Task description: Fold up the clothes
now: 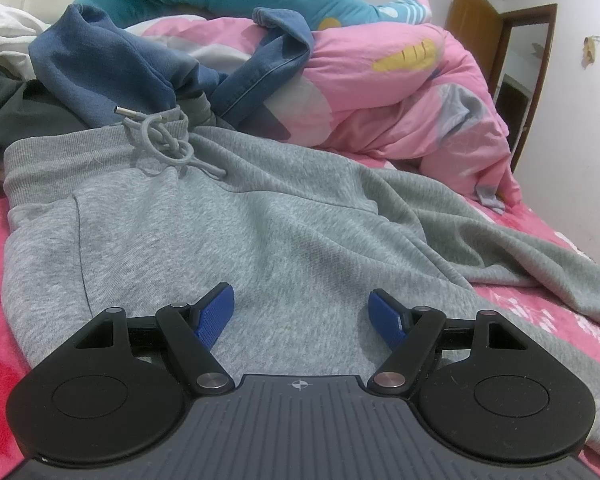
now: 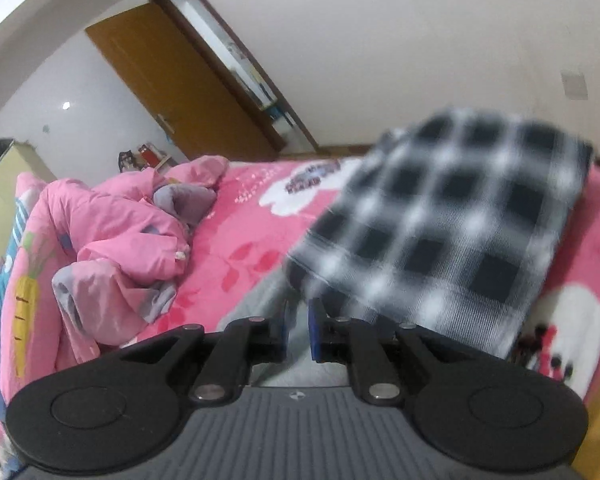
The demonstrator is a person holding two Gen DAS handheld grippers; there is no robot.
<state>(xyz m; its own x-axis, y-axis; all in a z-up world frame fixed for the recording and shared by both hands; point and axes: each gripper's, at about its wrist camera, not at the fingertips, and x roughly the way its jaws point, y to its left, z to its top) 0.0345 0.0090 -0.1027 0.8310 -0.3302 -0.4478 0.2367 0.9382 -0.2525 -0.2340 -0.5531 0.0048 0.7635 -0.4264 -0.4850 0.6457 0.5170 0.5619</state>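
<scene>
Evidently I am between garments; from the right wrist view a black-and-white checked garment (image 2: pixel 440 240), already folded into a rough block, is blurred as if dropping onto the pink bedsheet (image 2: pixel 240 240), its near edge just ahead of the right gripper (image 2: pixel 298 330), whose jaws stand only a narrow slit apart with nothing between them that I can make out; I judge that piece as good as set aside. The next item looks to be the grey sweatpants (image 1: pixel 260 232), spread over the sheet right in front of the left gripper (image 1: pixel 302 316), which hovers just above the cloth with its blue pads (image 1: pixel 216 314) wide apart and empty. The pants lie waistband away from me, the drawstring (image 1: pixel 168 144) knotted in a loose tangle, one leg trailing off to the right in soft wrinkles; they are unfolded and not quite flat. A blue garment (image 1: pixel 100 72) and a pink duvet (image 1: pixel 400 100) are heaped just beyond the waistband. I reckon the next move calls for bringing the right gripper across, pinching the fabric at two points, and doubling one leg over the other.
</scene>
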